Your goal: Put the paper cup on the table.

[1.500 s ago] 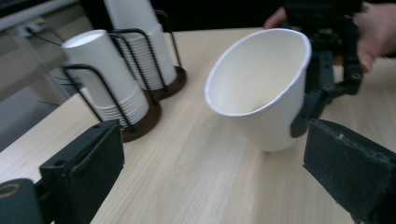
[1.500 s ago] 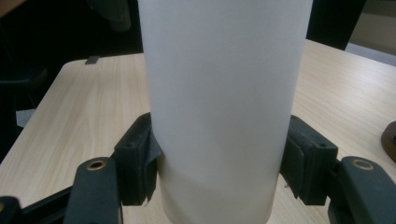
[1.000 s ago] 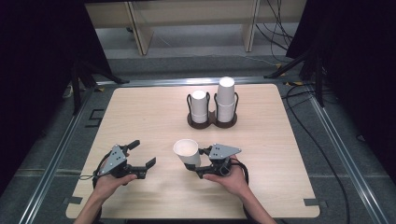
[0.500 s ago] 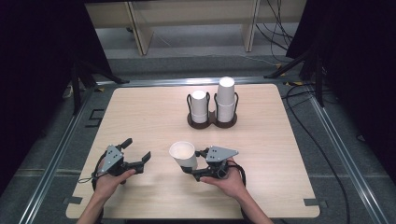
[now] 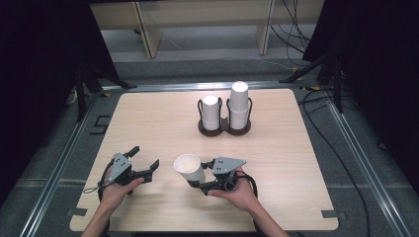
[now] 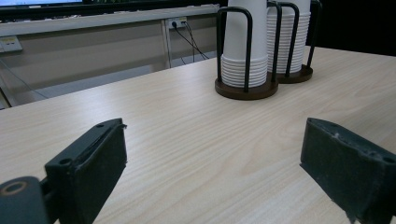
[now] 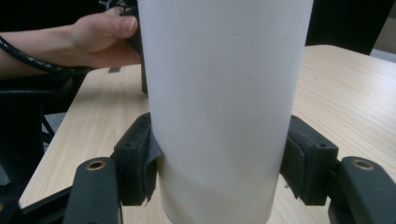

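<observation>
- The paper cup (image 5: 189,169) is sitting between the jaws of my right gripper (image 5: 200,178), low over the near middle of the bench (image 5: 158,118), tilted so its open mouth is facing up and toward my left.
- My right gripper is pinching the cup across its lower body; in the right gripper view both jaws are pressing on the white wall (image 7: 219,107), which is looking slightly squeezed there.
- My left gripper (image 5: 144,164) is waiting just to the left of the cup, jaws spread wide and holding nothing, with bare bench between them.
- The cup's long axis is leaning from my right gripper toward my left one, so my left gripper is the nearer to the rim.
- The cup holder (image 5: 225,126) with its two stacks of cups (image 5: 238,103) is standing well apart, toward the far side.
- I am judging that the next move depends on that lean.
</observation>
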Tool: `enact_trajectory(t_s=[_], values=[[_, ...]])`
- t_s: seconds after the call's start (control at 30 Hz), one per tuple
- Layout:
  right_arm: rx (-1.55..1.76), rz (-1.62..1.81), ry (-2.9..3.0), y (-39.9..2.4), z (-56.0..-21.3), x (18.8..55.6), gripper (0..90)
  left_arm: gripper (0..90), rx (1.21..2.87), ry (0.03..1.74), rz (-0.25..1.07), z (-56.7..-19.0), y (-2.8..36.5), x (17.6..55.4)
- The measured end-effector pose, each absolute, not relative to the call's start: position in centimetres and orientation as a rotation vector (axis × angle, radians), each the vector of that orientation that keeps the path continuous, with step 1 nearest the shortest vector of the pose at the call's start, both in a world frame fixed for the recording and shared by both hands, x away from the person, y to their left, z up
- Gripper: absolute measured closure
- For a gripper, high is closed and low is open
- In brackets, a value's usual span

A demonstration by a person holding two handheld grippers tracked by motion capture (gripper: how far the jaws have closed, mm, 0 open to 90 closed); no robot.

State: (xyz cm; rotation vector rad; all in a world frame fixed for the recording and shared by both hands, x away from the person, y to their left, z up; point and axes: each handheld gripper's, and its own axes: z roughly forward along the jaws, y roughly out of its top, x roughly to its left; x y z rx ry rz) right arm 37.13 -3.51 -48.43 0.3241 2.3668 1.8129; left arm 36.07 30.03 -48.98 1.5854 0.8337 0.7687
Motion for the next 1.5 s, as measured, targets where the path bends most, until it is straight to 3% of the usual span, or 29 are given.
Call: enact_trajectory(t_s=[1.5], values=[[0.308,1.494,2.595,-1.4,-49.2,36.7,34.9,6.6,1.597,0.777,0.769,-49.1,29.5,36.3]])
